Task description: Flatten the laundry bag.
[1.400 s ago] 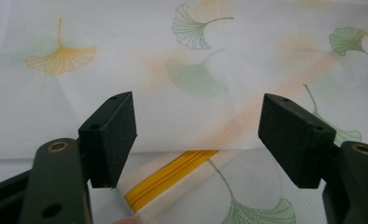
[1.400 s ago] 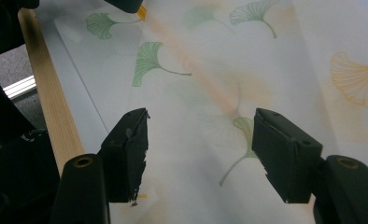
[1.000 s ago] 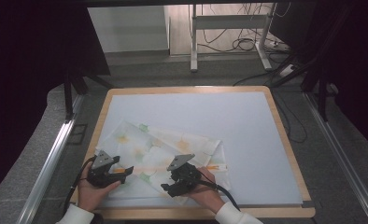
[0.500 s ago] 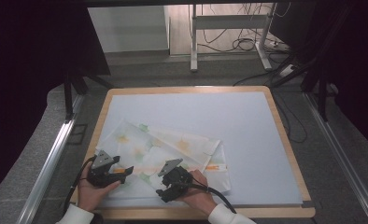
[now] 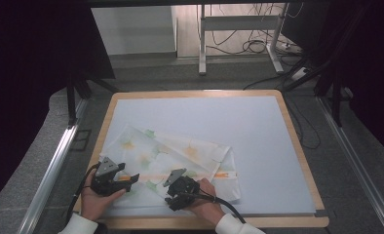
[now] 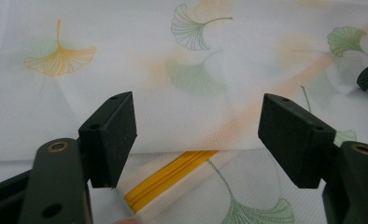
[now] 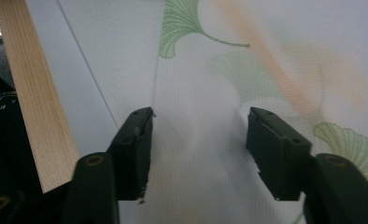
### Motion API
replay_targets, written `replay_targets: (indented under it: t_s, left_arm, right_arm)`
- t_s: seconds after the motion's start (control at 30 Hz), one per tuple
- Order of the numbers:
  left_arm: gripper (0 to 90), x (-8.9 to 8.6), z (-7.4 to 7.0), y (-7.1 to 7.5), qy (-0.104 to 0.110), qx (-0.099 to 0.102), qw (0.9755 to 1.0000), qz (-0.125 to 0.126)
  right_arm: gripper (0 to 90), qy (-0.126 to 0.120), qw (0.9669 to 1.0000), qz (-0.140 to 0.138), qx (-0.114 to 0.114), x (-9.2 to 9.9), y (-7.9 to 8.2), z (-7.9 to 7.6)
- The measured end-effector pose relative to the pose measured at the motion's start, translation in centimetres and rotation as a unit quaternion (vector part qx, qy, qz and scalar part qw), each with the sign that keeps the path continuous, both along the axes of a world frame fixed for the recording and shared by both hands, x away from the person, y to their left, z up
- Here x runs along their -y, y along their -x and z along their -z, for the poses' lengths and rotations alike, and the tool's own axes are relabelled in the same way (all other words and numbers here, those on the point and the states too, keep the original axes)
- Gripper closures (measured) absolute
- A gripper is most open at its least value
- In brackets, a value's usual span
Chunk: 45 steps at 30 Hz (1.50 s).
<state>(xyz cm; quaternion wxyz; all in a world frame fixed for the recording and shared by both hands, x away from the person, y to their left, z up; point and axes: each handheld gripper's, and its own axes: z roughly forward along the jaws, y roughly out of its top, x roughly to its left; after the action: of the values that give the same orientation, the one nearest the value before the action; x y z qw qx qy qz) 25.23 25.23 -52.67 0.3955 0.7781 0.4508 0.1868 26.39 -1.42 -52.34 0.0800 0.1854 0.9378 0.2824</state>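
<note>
Nearest us, at the table's front edge, we hold the left gripper (image 5: 131, 178) and the right gripper (image 5: 173, 202), both over the near part of the cloth (image 5: 180, 156).

In the left gripper view, our left gripper (image 6: 198, 135) has its jaws spread wide, gripping nothing; a folded edge of the cloth (image 6: 187, 84) runs between them, and an orange zip (image 6: 173, 175) emerges beneath that edge.

In the right gripper view, our right gripper (image 7: 198, 149) stands open with cloth (image 7: 201, 163) lying between the pads, not pinched; its jaws have just been closing. Its left pad (image 7: 138, 144) sits at the cloth's edge, beside the pale mat (image 7: 79, 79) and the wooden rim (image 7: 32, 102).

Farther off, the cloth lies folded over the table's (image 5: 297, 146) near-left part, printed with green and orange leaves; beyond the table, a desk frame (image 5: 239, 24) and cables (image 5: 258, 46) rest on the floor.
</note>
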Motion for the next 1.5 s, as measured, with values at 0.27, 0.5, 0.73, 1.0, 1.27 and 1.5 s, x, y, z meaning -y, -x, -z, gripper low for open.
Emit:
replay_targets:
  t_s: [0.27, 0.5, 0.73, 1.0, 1.27, 1.5]
  left_arm:
    - [27.8, 0.1, 0.1, -0.1, -0.001, -0.003, 1.0000, 0.001]
    - [27.8, 0.0, 0.0, 0.0, 0.000, -0.002, 1.0000, 0.001]
    - [27.8, 0.0, 0.0, 0.0, -0.001, 0.001, 1.0000, 0.000]
    - [27.8, -0.1, -0.1, 0.0, 0.003, 0.003, 1.0000, -0.001]
    - [27.8, 0.0, -0.1, 0.1, 0.004, 0.003, 1.0000, 0.000]
    - [27.8, 0.0, 0.0, 0.0, 0.003, 0.002, 1.0000, 0.001]
  right_arm:
    - [67.4, -0.004, 1.0000, 0.007, 0.001, 0.4, -0.4, -0.2]
    - [81.4, -0.005, 0.9999, 0.013, 0.002, 0.7, -0.7, -0.2]
    - [86.4, -0.018, 0.9998, 0.012, -0.002, 0.9, -1.2, -0.4]
    - [87.6, -0.048, 0.9986, 0.021, -0.009, 1.5, -1.9, -1.7]
    - [87.8, -0.074, 0.9967, 0.030, -0.013, 2.3, -2.7, -2.8]
    - [87.9, -0.090, 0.9951, 0.041, -0.012, 3.2, -3.2, -3.6]
